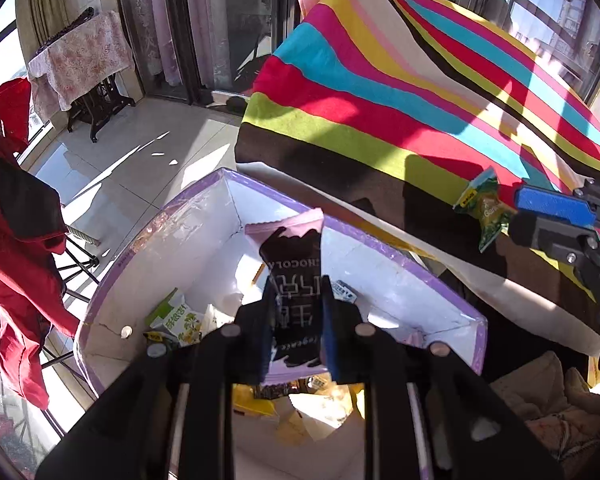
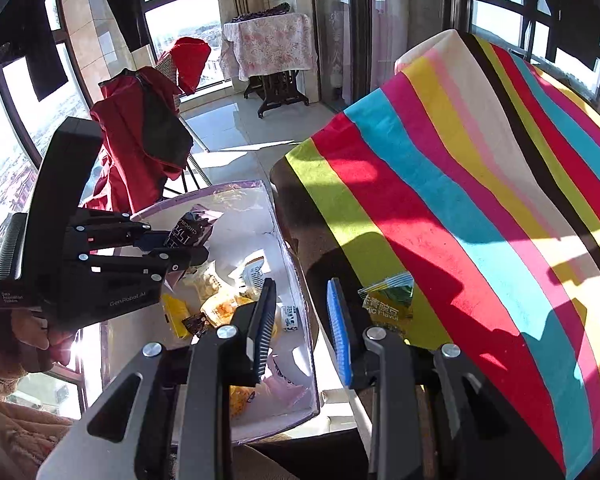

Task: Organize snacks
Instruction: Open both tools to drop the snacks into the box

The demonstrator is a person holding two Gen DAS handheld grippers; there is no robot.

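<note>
The left hand-held gripper [image 1: 298,292] is clamped on a pink-and-brown chocolate packet [image 1: 296,248], the 2 pads pressing its sides about halfway down, and it holds the packet upright over the open white box [image 1: 384,249] with the purple rim, inside the rim and nearer the edge that faces the striped cloth [image 2: 480,200]. On the box floor lies a loose heap of snack packets [image 2: 220,304], yellow, white and green, with bare white floor around it toward the far corner. The right hand-held gripper [image 2: 301,284] has its fingers drawn in to a narrow slot with nothing in it, and hangs over the box edge that runs beside the cloth's brown side. A green packet [image 2: 388,300] lies on the yellow-green stripe at the cloth's near edge, just beyond the blue pad and outside the slot. The rest of the cloth is bare. Beyond the box's far edge a red jacket [image 2: 140,140] hangs close by, and open tiled floor [image 1: 140,152] lies past the far corner.
</note>
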